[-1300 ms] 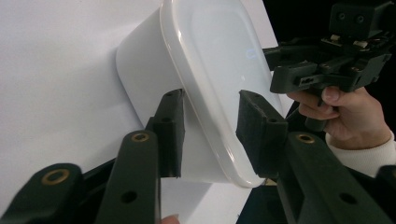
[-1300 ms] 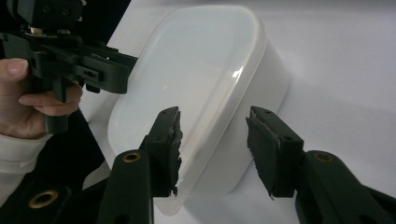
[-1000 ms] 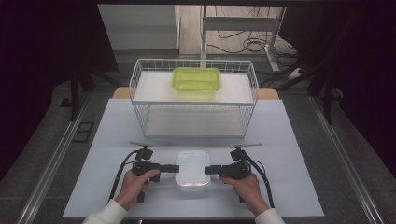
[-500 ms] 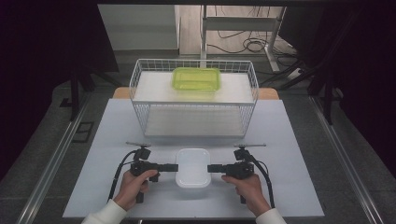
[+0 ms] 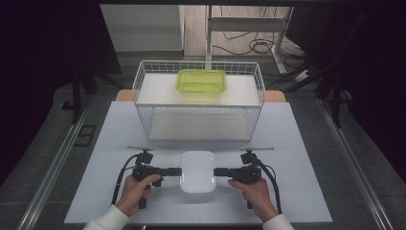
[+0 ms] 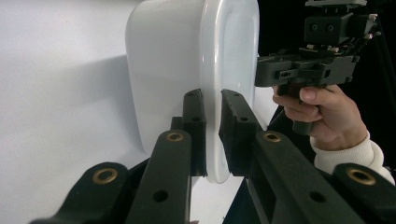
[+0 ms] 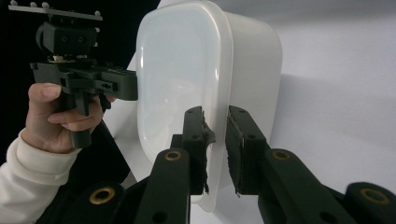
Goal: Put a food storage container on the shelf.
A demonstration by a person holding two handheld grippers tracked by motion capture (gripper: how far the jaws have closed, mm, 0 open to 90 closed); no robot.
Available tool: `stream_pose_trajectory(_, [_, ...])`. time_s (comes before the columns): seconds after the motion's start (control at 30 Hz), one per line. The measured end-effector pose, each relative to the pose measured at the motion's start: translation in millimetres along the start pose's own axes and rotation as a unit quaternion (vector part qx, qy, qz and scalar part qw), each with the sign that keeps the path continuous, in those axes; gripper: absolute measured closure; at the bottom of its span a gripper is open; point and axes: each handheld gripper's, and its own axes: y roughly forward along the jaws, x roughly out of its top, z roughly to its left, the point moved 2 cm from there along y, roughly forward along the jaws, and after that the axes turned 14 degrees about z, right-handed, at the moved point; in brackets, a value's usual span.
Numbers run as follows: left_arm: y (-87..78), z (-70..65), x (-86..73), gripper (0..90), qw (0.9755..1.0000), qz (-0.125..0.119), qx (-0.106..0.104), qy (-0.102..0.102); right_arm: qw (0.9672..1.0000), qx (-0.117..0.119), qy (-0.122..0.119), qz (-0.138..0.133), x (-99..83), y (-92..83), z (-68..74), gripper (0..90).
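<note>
your left gripper (image 5: 176, 171) has just been closing and its jaws now clamp the left rim of the white container (image 5: 197, 171), w/ one pad (image 6: 195, 122) inside the wall & one outside; your right gripper (image 5: 219, 172) has just been closing too and is clamped the same way on the opposite rim. the container sits upright on the white table (image 5: 306, 191), near its front edge & about midway btwn the side edges. behind it, toward the far edge, stands a white wire rack (image 5: 200, 114) w/ a green container (image 5: 201, 81) on its top shelf.
</note>
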Motion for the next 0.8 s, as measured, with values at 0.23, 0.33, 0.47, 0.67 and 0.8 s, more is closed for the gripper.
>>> stream_pose_trajectory(0.23, [-1.0,-1.9,0.1,81.0,0.9999,0.001,0.006,0.009,1.0,-0.004,-0.007,-0.001,0.1,-0.3,0.9,78.1])
stream_pose_trajectory(0.33, [-2.1,-3.0,0.3,81.0,0.9999,0.0,0.007,0.01,0.9999,-0.006,-0.012,-0.004,0.7,-1.2,2.6,78.2])
stream_pose_trajectory(0.47, [-4.0,-4.7,0.5,81.0,0.9999,-0.005,0.006,0.013,0.9998,-0.005,-0.018,-0.006,1.1,-3.0,5.5,78.4])
stream_pose_trajectory(0.67, [-5.5,-6.2,0.8,80.9,0.9998,-0.008,0.007,0.016,0.9995,-0.007,-0.029,-0.012,1.9,-4.6,7.9,78.4])
stream_pose_trajectory(0.8, [-7.2,-8.6,1.5,80.9,0.9996,-0.01,0.011,0.022,0.9993,-0.008,-0.035,-0.015,2.4,-5.6,9.5,78.4])
